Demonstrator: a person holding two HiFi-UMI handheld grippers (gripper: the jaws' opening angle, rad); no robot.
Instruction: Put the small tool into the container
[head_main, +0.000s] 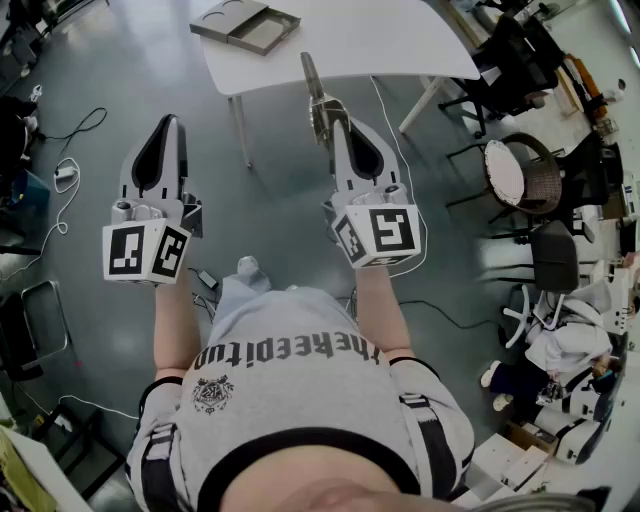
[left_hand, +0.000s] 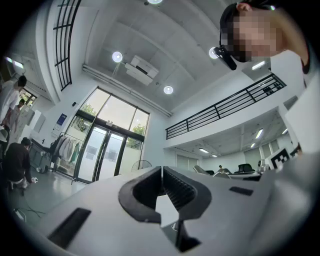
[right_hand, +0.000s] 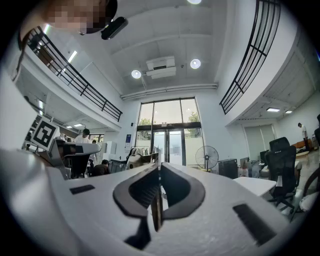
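In the head view my right gripper (head_main: 334, 124) is shut on a small flat metal tool (head_main: 318, 92), whose blade sticks out past the tips toward the white table (head_main: 400, 40). The right gripper view shows the tool (right_hand: 157, 202) edge-on, pinched between the pads of the right gripper (right_hand: 159, 168). A grey open container (head_main: 246, 24) lies on the table's far left part, beyond both grippers. My left gripper (head_main: 171, 121) is held up over the floor, shut with nothing in it. In the left gripper view the left gripper (left_hand: 162, 171) has its ribbed pads together, pointing slightly upward into the hall.
A table leg (head_main: 241, 130) stands between the two grippers. Chairs (head_main: 524, 176) and a black office chair (head_main: 554, 262) crowd the right side. Cables (head_main: 66, 170) trail over the grey floor at left. People and a clothes rack stand far off by the glass doors (left_hand: 102, 150).
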